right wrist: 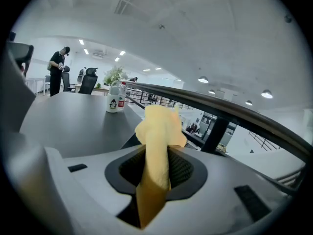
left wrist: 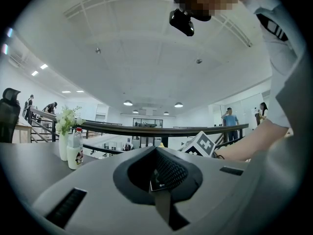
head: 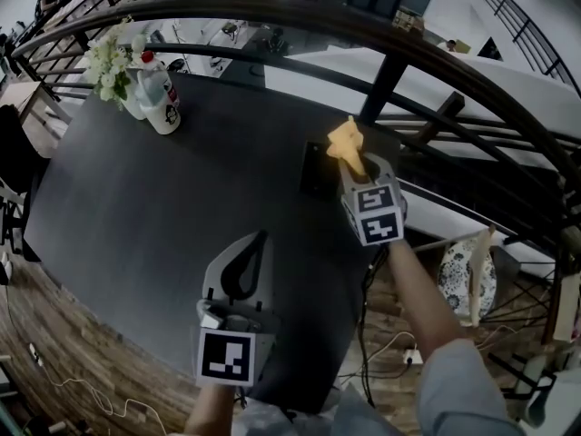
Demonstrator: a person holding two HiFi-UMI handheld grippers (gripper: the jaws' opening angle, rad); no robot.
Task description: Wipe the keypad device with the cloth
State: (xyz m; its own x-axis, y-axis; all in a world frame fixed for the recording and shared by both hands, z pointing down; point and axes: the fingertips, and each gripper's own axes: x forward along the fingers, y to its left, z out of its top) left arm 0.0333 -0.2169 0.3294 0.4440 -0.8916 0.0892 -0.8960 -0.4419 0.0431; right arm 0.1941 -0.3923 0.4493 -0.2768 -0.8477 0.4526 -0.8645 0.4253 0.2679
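Cloth [head: 348,142], yellow, bunched into an upright tuft, clamped between the jaws of right gripper [head: 356,166]; in the right gripper view seen as a folded strip [right wrist: 159,131] running down between the pads, lower end lost in the gripper body. Held above the far right part of the table, raised clear of the surface.

Keypad device [head: 316,173], dark flat slab on the table just beside the right gripper, on its left; right side covered by gripper and cloth, keys not legible against the dark top. Contact between cloth and device not determinable.

Left gripper [head: 247,266], nearer the body and well apart from the device, jaws together on nothing. In the left gripper view [left wrist: 157,173], a small dark tab at the seam between the pads, too small to identify.

Table [head: 163,207], dark matte top, near edge cut off by both grippers. At the far left corner: white bottle [head: 162,94] with red cap, touching or just beside a vase of white flowers [head: 113,62].

Room: curved dark railing [head: 363,25] beyond the table, wood floor [head: 82,371] with loose cables below, patterned chair [head: 467,275] at right, white ceiling with round lights, distant persons small and indistinct.
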